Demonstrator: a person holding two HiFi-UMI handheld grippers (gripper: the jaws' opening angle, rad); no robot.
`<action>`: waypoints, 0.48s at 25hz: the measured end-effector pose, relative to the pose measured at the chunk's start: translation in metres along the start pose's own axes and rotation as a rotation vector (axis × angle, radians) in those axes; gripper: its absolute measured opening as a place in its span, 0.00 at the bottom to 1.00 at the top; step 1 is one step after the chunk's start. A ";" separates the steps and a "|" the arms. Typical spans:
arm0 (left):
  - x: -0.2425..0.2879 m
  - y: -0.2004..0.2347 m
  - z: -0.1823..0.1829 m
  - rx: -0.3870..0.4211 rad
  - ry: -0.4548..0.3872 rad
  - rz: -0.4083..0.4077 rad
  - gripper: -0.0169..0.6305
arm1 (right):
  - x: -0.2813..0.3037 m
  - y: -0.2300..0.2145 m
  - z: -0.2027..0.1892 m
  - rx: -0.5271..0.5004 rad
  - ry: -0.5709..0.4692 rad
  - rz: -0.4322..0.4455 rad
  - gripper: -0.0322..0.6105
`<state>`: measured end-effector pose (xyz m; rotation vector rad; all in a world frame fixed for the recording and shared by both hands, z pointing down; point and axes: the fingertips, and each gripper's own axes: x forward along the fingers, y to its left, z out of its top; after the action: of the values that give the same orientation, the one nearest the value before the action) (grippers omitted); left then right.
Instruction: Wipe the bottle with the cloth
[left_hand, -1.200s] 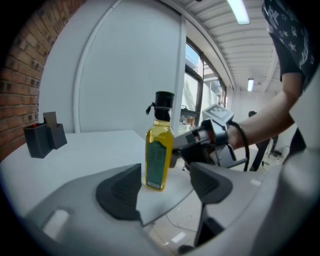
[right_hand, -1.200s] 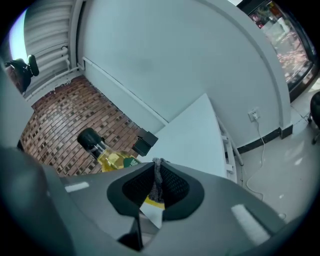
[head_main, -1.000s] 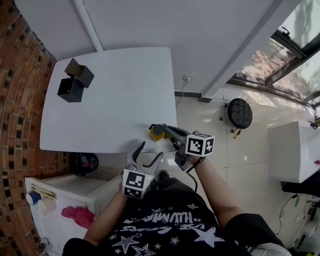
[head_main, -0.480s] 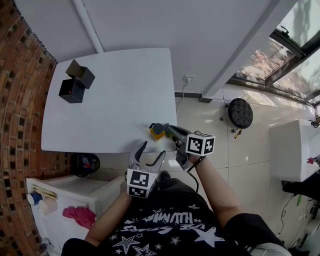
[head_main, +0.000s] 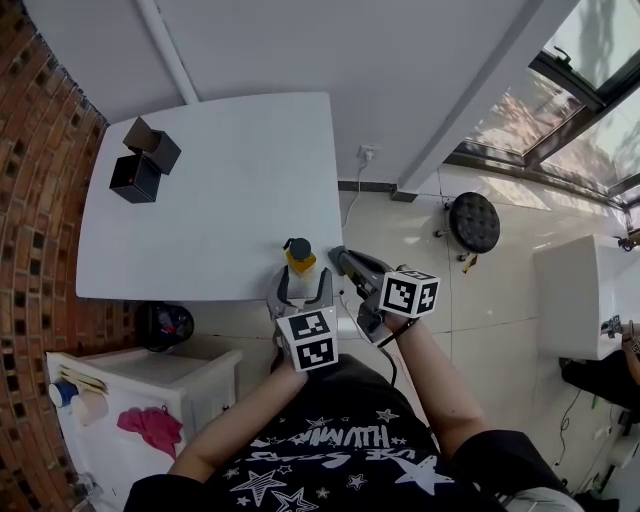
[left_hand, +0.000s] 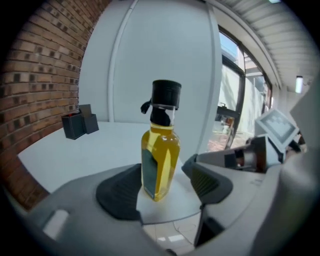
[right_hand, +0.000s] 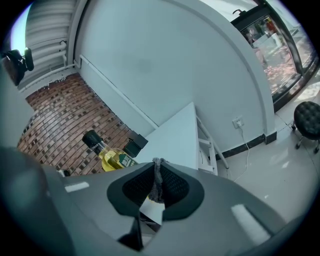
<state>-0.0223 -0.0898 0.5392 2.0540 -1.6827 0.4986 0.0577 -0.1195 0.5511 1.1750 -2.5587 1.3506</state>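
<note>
A small bottle of yellow oil (head_main: 298, 258) with a black cap stands upright on the white table (head_main: 210, 200), close to its front right corner. My left gripper (head_main: 303, 280) is open, one jaw on each side of the bottle's base. In the left gripper view the bottle (left_hand: 160, 150) stands between the dark pads (left_hand: 120, 192) with a gap on its right side. My right gripper (head_main: 340, 257) hangs just right of the bottle, shut on a thin grey cloth (right_hand: 158, 181). From that gripper the bottle (right_hand: 112, 156) shows off to the left, apart from its jaws.
Two black boxes (head_main: 145, 165) sit at the table's far left corner. A white cabinet (head_main: 150, 385) holding a pink item (head_main: 150, 428) stands below the table's front left. A black stool (head_main: 475, 222) is on the tiled floor to the right. A brick wall runs along the left.
My left gripper has moved right and forward until its jaws flank the bottle. The right gripper, earlier right against the bottle, now sits a little apart from it.
</note>
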 end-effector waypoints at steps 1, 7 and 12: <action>0.003 0.000 0.002 -0.002 -0.004 0.027 0.50 | -0.002 0.000 0.000 0.000 0.001 0.003 0.11; 0.016 -0.002 0.013 0.008 -0.018 0.140 0.50 | -0.012 -0.002 0.002 -0.002 0.007 0.019 0.11; 0.023 0.009 0.018 -0.023 -0.026 0.207 0.50 | -0.016 -0.005 0.002 0.000 0.025 0.033 0.11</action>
<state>-0.0270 -0.1201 0.5373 1.8874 -1.9191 0.5171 0.0724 -0.1129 0.5479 1.1129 -2.5726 1.3625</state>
